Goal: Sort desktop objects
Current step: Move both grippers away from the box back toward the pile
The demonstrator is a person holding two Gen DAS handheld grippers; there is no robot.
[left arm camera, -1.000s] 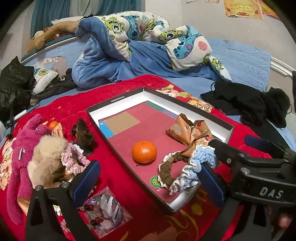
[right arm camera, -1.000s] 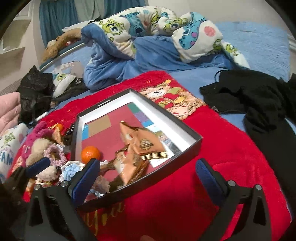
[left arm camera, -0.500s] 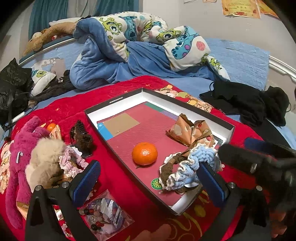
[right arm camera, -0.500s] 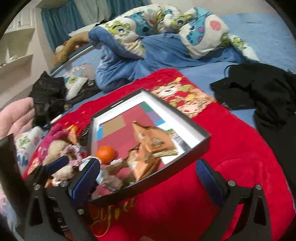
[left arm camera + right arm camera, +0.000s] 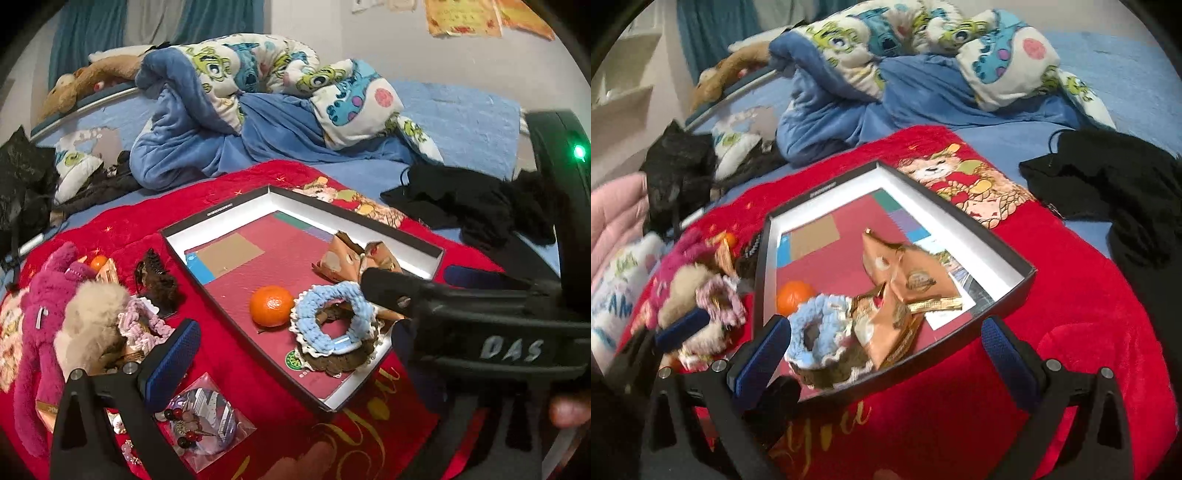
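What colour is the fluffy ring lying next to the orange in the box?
The scrunchie is light blue with a white edge, clearest in the left wrist view.

You're working over a bed (image 5: 461, 122) with a blue sheet. On it lie a red blanket (image 5: 236, 373), a rumpled cartoon-print duvet (image 5: 258, 85), black clothes (image 5: 476, 206), a black bag (image 5: 18, 173) and a brown plush toy (image 5: 85, 81) at the far edge.
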